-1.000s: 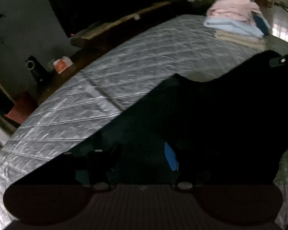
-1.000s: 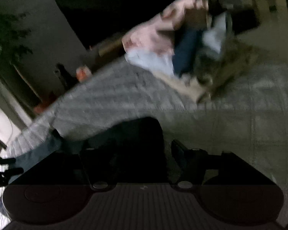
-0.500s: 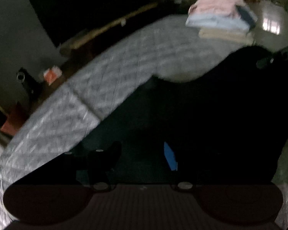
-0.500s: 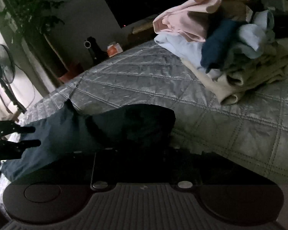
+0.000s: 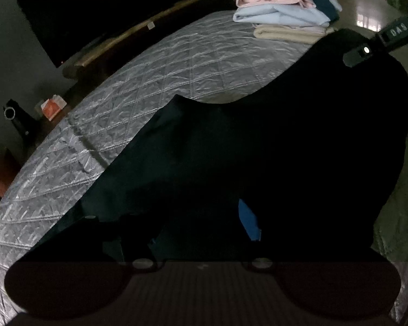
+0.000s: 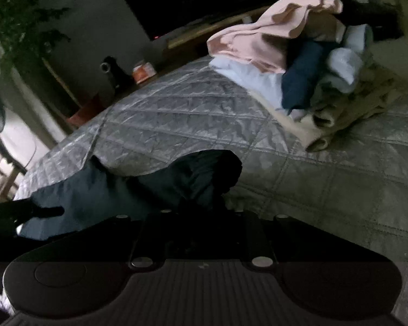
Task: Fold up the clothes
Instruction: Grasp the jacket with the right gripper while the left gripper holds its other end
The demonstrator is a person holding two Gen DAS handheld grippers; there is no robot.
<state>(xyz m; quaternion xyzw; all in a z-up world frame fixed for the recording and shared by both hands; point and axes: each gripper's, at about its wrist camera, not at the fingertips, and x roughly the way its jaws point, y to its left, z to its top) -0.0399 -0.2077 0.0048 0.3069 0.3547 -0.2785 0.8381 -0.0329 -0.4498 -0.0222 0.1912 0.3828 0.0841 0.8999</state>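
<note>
1. Dark navy cloth, the garment (image 5: 272, 149), lies spread over the near part of the quilted silver bedspread (image 5: 155, 87); in the left wrist view it fills the near and right side of the picture.
2. Compared with a second ago, the garment covers more of that view, and the pile of folded clothes (image 5: 283, 8) at the far right end of the bed sits larger and sharper.
3. The left gripper (image 5: 201, 233) hangs low over the garment; its jaws have just been opening, a blue-faced finger (image 5: 249, 220) shows, and the fabric under it is too dark to tell whether any is pinched.
4. The right gripper (image 6: 201, 217) has just been closing and now clenches a bunched fold of the garment (image 6: 198, 176), which humps up just beyond its fingers.
5. A second ago those jaws stood wide apart with the cloth loose between them.
6. In the right wrist view the left gripper (image 6: 27, 212) shows at the far left edge, over the garment's paler blue part.
</note>
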